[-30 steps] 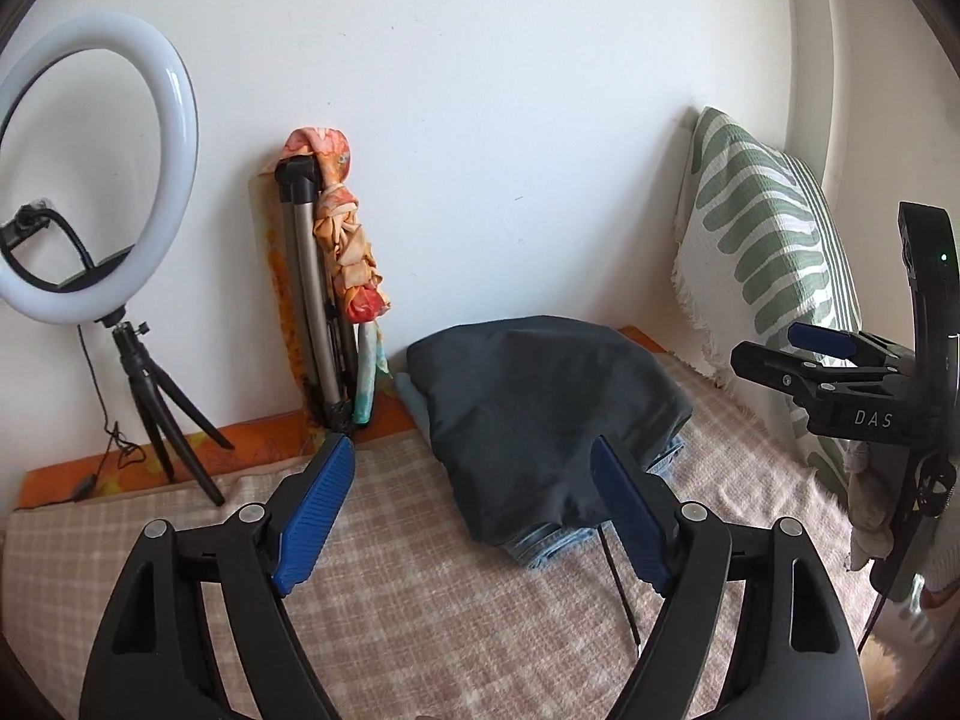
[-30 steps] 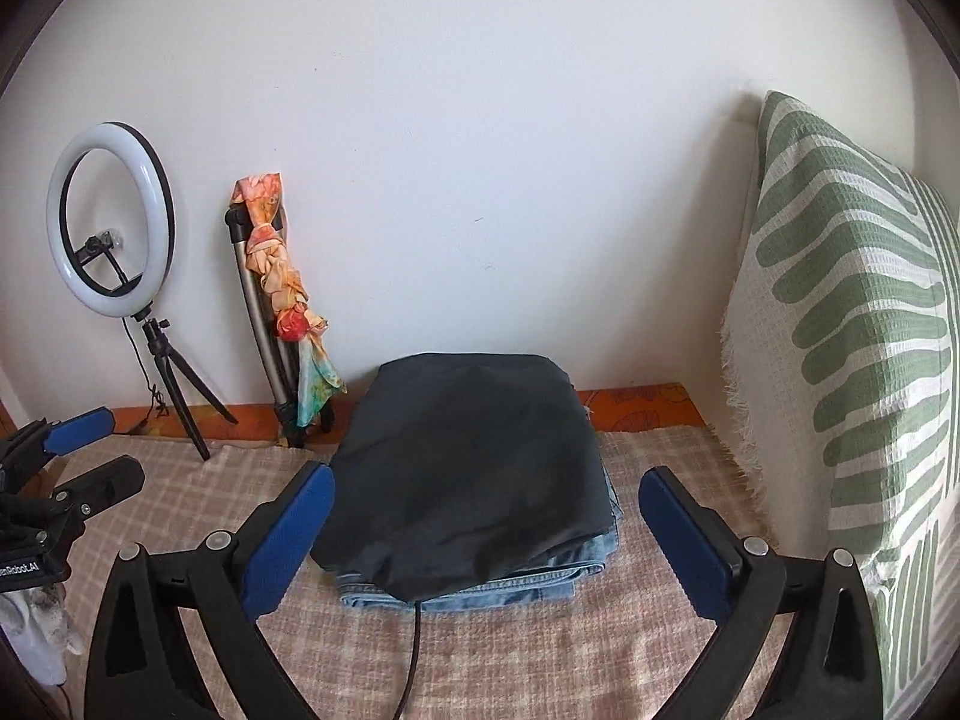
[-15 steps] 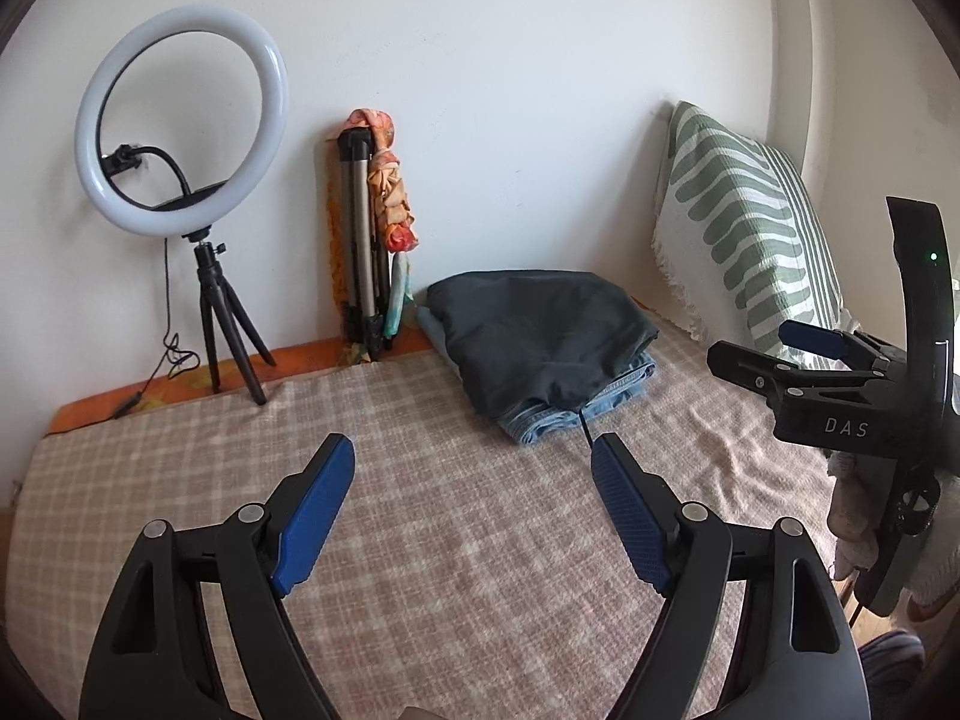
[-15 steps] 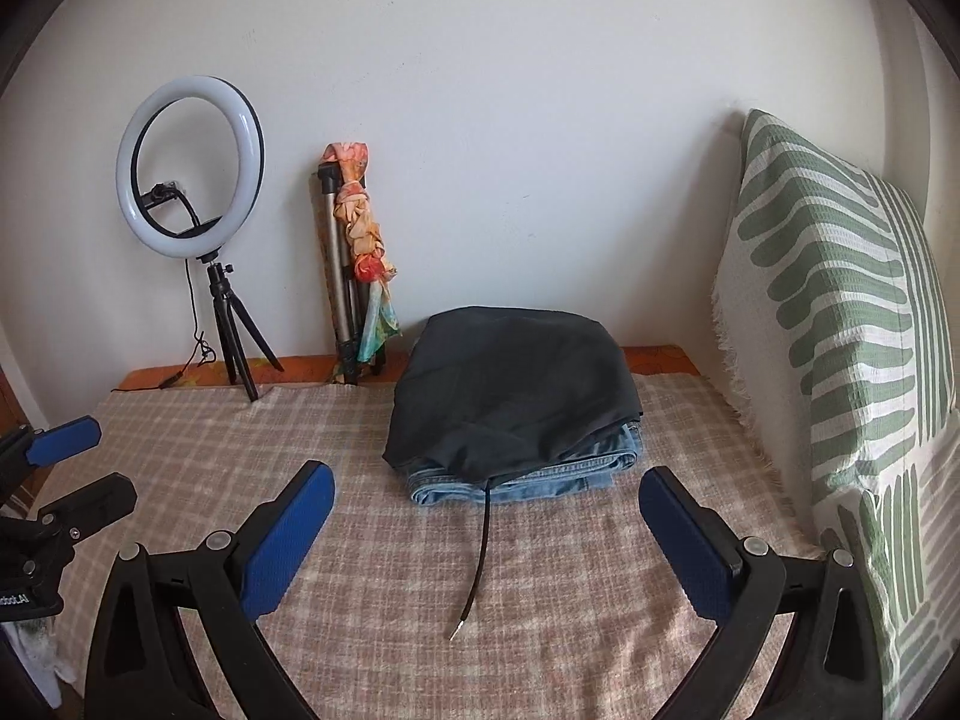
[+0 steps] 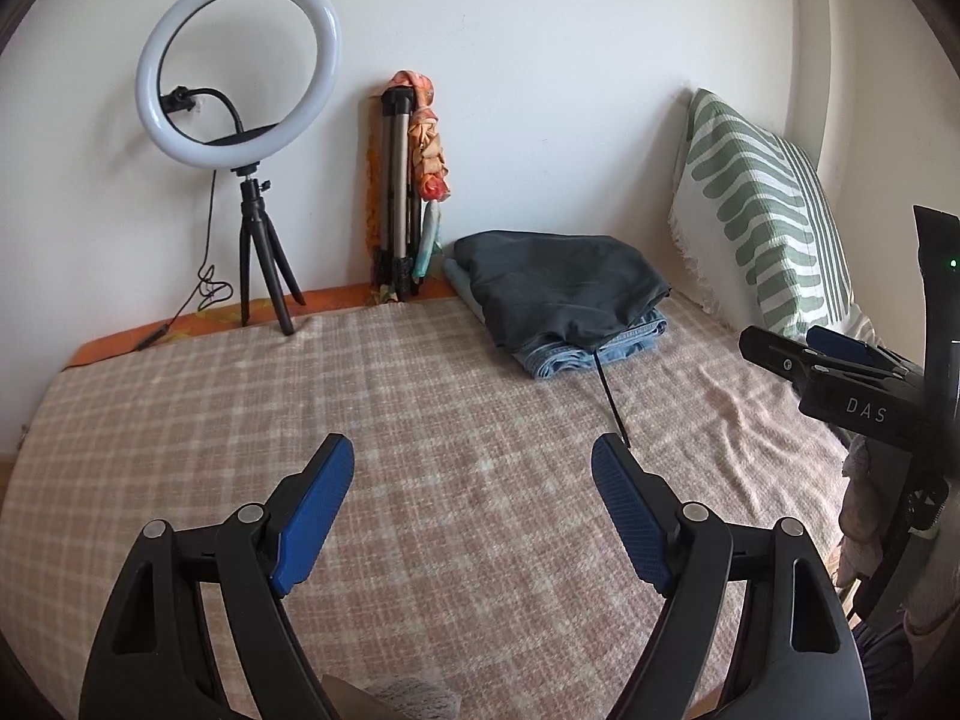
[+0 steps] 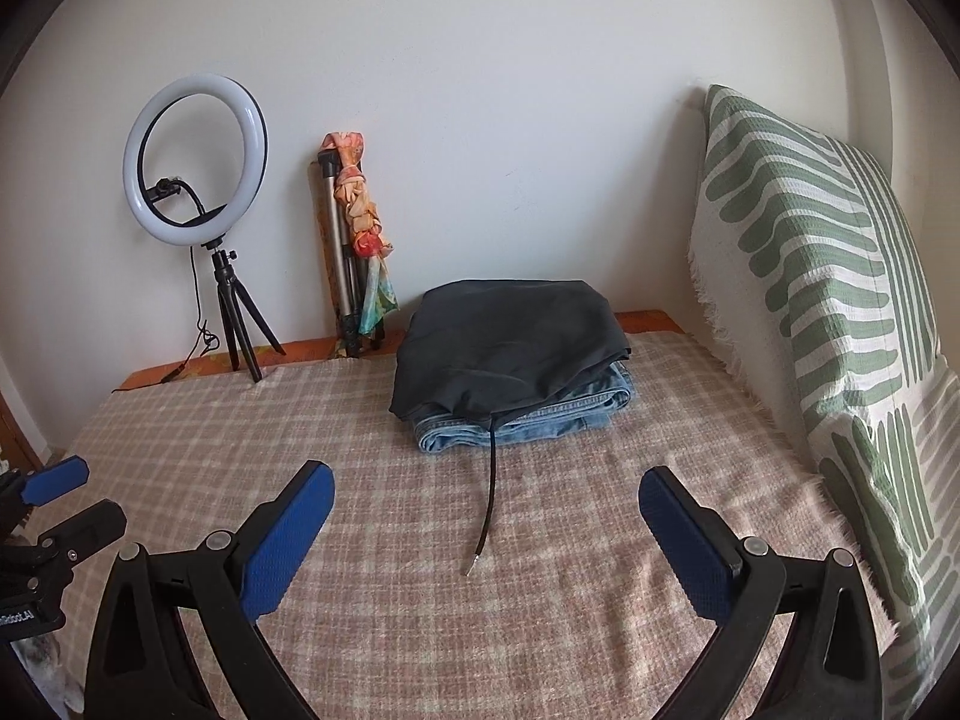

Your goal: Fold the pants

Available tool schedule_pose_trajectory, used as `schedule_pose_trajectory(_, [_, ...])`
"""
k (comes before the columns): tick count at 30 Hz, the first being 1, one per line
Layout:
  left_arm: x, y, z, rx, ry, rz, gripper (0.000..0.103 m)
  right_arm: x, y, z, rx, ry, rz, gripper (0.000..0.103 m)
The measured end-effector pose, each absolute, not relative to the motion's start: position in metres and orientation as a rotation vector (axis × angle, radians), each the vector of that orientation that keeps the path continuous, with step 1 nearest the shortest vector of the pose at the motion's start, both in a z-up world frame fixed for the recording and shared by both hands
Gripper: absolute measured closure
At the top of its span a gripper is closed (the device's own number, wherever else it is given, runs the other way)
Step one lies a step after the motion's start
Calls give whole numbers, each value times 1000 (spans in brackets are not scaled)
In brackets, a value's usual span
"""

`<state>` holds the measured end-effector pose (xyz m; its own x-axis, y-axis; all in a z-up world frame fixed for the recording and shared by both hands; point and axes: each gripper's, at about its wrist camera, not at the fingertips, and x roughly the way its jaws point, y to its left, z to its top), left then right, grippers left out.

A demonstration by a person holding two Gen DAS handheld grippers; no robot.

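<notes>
Folded dark grey pants (image 6: 504, 348) lie on top of folded blue jeans (image 6: 540, 420) at the far side of the bed, near the wall; the stack also shows in the left wrist view (image 5: 564, 288). A black drawstring (image 6: 487, 510) trails from the stack toward me. My left gripper (image 5: 474, 480) is open and empty, well back from the stack over the checked blanket (image 5: 420, 408). My right gripper (image 6: 486, 510) is open and empty, also back from the stack. It shows at the right edge of the left wrist view (image 5: 840, 360).
A ring light on a tripod (image 6: 198, 180) and a folded tripod with a patterned scarf (image 6: 354, 240) stand against the back wall. A green-striped pillow (image 6: 810, 270) leans at the right. The left gripper shows at the left edge of the right wrist view (image 6: 54, 510).
Both grippers have drawn back from the folded stack toward the near side of the bed. The stack looks smaller and farther, and more blanket shows. Both stay open.
</notes>
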<state>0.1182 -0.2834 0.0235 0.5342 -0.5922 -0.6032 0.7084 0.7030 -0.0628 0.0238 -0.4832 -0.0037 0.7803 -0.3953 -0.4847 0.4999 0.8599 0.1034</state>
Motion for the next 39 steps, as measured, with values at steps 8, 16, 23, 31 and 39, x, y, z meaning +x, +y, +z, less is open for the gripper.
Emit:
schedule_pose_trajectory(8, [112, -272, 18, 216, 631, -766, 19, 21, -474, 3, 212, 429, -495, 0])
schedule_pose_trajectory(16, [109, -265, 19, 218, 603, -748, 3, 24, -475, 0, 206, 429, -518, 0])
schedule_pose_trajectory(23, [112, -263, 18, 197, 622, -737, 3, 26, -477, -1, 211, 428, -528, 0])
schedule_pose_trajectory(31, [115, -265, 15, 201, 637, -731, 3, 28, -478, -2, 209, 429, -533, 0])
schedule_pose_trajectory(39, [114, -268, 13, 202, 640, -732, 3, 27, -481, -2, 217, 426, -533, 0])
